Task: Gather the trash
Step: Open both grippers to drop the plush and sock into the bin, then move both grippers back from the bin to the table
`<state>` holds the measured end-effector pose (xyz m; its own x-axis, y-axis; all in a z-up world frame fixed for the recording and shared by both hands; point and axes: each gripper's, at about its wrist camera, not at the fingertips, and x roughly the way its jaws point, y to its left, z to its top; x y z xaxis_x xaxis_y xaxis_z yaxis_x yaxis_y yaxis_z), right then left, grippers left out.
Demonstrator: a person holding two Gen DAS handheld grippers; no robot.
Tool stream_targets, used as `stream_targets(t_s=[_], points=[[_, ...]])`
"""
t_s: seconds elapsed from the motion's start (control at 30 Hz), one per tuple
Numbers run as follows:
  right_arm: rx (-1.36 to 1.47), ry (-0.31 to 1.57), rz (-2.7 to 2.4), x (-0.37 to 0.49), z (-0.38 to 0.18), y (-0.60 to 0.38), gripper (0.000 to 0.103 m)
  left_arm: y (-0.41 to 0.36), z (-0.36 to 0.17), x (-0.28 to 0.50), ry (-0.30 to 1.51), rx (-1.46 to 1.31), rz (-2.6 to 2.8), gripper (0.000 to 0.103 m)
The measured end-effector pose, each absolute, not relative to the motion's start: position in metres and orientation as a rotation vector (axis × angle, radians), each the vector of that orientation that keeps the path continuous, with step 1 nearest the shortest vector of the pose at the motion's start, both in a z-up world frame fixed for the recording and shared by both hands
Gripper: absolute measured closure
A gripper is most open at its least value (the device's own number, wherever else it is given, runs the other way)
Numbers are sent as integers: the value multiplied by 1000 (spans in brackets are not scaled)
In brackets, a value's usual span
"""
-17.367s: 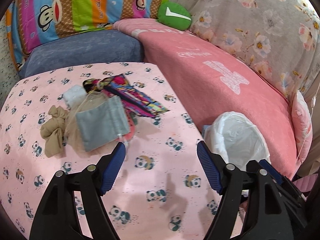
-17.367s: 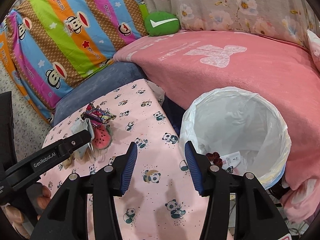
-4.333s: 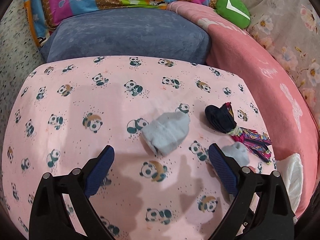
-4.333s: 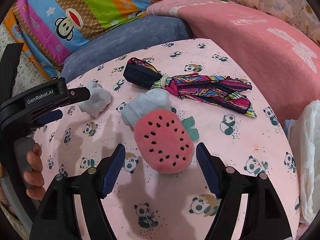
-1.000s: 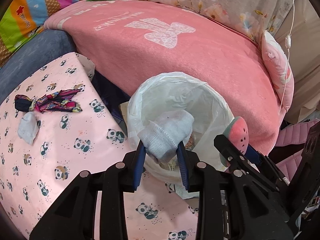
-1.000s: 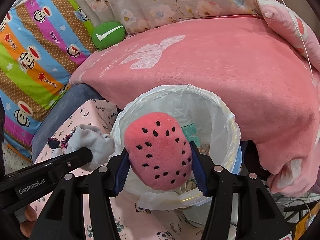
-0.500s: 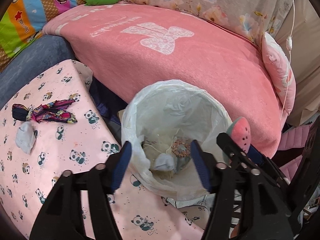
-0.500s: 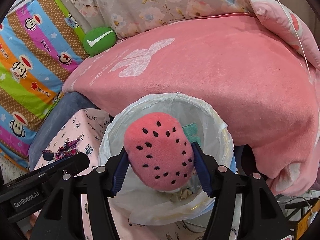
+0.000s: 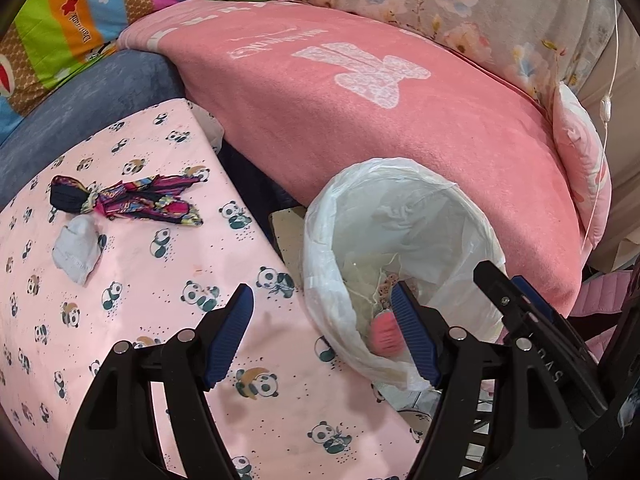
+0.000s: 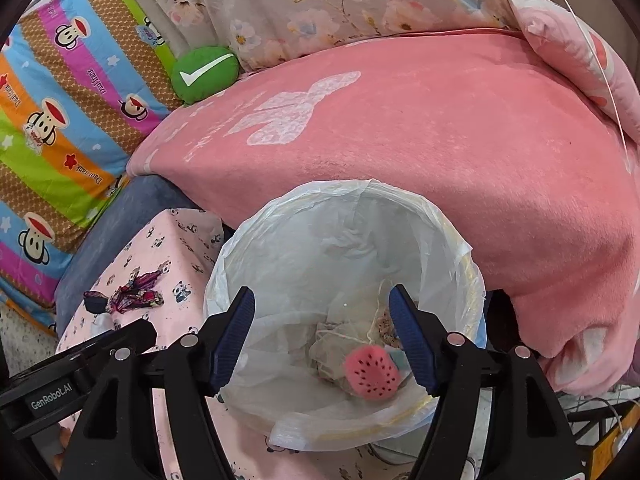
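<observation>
A: Item one: watermelon plush [image 10: 372, 369]; location, bottom of the lined trash bin [image 10: 440, 216], resting on a gauzy mesh pouch [image 10: 340, 344]; in contact with neither gripper.

B: Item two?

A: Pale grey sock [image 9: 76, 248]; lying on the panda-print sheet [image 9: 168, 320], just beside the dark end of the knotted multicoloured cloth [image 9: 128, 200]; both well apart from the bin; judged next to collect.

B: Handling notes?

A: Sock: judged light, limp, not fragile, not slippery; pinch across its bunched middle, since an edge would likely slide out. Cloth: soft and long, will trail; take it at the knot.

B: Tongs?

A: Left gripper [image 9: 322, 334]: jaws apart and opening, nothing between them; it hangs over the sheet's edge by the bin's rim. Right gripper [image 10: 322, 336]: jaws apart and opening, nothing clamped; it hangs above the bin's mouth.

B: Surroundings?

A: Pink blanket [image 10: 440, 128] behind the bin; green check-mark cushion [image 10: 204, 74]; striped monkey-print pillow [image 10: 60, 120].
</observation>
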<state>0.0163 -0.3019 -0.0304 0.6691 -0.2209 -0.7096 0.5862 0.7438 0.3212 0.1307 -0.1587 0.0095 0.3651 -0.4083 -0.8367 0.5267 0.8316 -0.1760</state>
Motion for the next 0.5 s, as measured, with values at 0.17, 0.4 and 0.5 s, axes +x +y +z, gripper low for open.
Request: stream_targets(t_s=[0.17,0.4,0.5], points=[[553,702,-476,22,-28,-295,28,-149,8,132,1036,125,-587,35],[530,724,-442,29,-30,-278,28,-132,6,138,1042,97,-560,35],[515,737,-428,33,-31,-268,28,-123,5,140,1046,85,-546,35]])
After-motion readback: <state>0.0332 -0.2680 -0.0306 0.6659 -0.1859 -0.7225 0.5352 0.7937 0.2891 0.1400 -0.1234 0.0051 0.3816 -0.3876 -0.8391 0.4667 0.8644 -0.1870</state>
